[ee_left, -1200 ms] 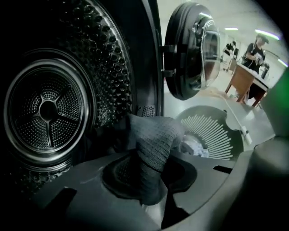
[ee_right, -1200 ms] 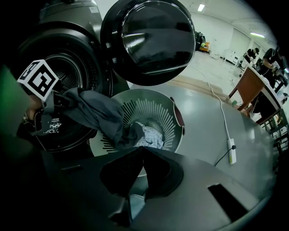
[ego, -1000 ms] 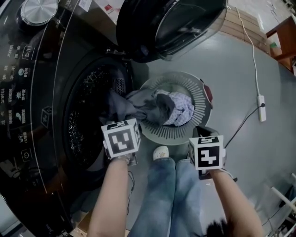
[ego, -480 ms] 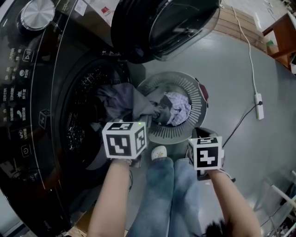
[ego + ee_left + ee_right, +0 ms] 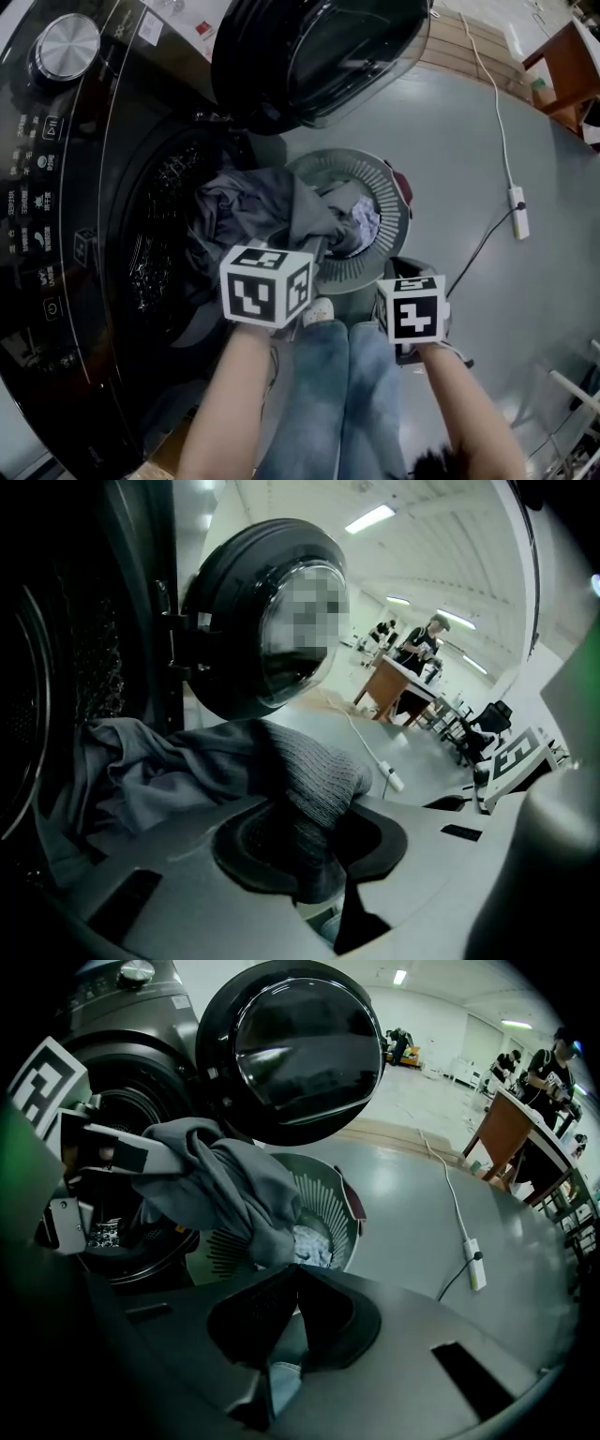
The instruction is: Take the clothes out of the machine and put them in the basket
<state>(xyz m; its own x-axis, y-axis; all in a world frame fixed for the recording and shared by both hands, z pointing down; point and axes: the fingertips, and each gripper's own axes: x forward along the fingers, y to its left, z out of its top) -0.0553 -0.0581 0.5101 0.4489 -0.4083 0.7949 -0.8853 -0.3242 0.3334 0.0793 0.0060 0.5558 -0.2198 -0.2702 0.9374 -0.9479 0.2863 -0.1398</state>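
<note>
A grey garment stretches from the washing machine's drum over to the round slatted basket on the floor. My left gripper is shut on a ribbed fold of the grey garment, holding it up between the drum and the basket. The right gripper view shows the grey garment hanging from the left gripper above the basket. A pale patterned cloth lies inside the basket. My right gripper hangs shut and empty near the basket's front rim.
The machine's round door stands open above the basket. A power strip with its cable lies on the grey floor to the right. The person's jeans legs and a shoe are just in front of the basket. A wooden table stands far right.
The left gripper has moved right toward the basket, drawing more grey garment out of the drum. The right gripper has stayed where it was.
</note>
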